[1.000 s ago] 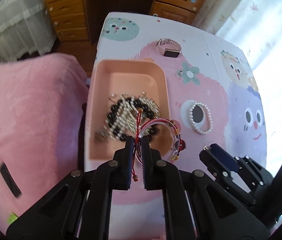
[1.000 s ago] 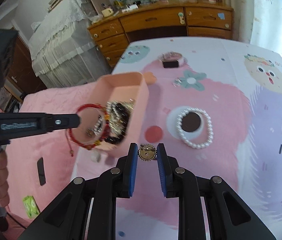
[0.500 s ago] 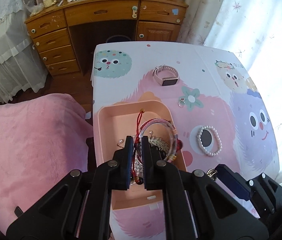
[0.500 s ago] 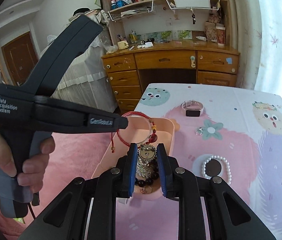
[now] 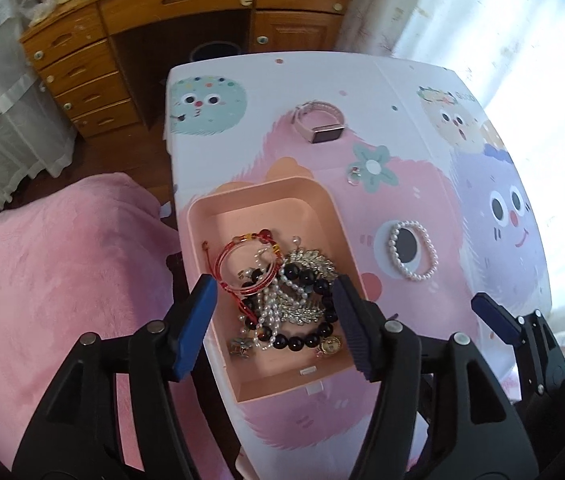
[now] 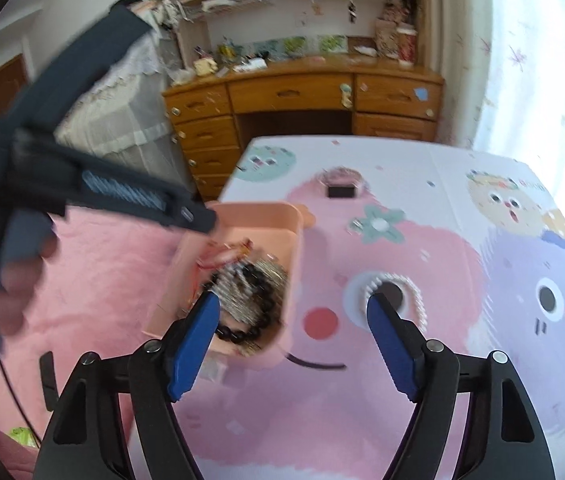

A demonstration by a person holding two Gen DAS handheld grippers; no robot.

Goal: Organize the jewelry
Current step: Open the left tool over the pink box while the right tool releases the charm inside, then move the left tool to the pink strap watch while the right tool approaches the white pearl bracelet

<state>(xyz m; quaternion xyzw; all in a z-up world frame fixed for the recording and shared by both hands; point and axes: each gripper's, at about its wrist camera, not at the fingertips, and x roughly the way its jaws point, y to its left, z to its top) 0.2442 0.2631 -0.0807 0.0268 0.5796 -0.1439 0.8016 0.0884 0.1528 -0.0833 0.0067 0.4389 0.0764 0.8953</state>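
A pink tray [image 5: 266, 196] sits at the table's left edge and holds a pile of jewelry: a red bracelet [image 5: 242, 266], a black bead bracelet [image 5: 306, 280], pearl strands and a small gold pendant [image 5: 329, 345]. My left gripper [image 5: 274, 320] is open and empty above the tray. My right gripper [image 6: 292, 330] is open and empty, over the tray's right wall [image 6: 294, 276]. A pearl bracelet [image 5: 412, 254] lies on the cloth to the right, also in the right wrist view [image 6: 418, 300]. A watch [image 5: 320, 122] and a small ring [image 5: 353, 174] lie farther back.
The table has a cartoon-print cloth [image 5: 482, 184]. A pink blanket [image 5: 62, 280] lies left of the table. A wooden desk with drawers [image 5: 162, 20] stands behind. The left gripper's body [image 6: 82, 184] crosses the right wrist view, blurred.
Both grippers have opened. The red bracelet has dropped from the left gripper into the tray, and the gold pendant from the right gripper now lies in the tray.
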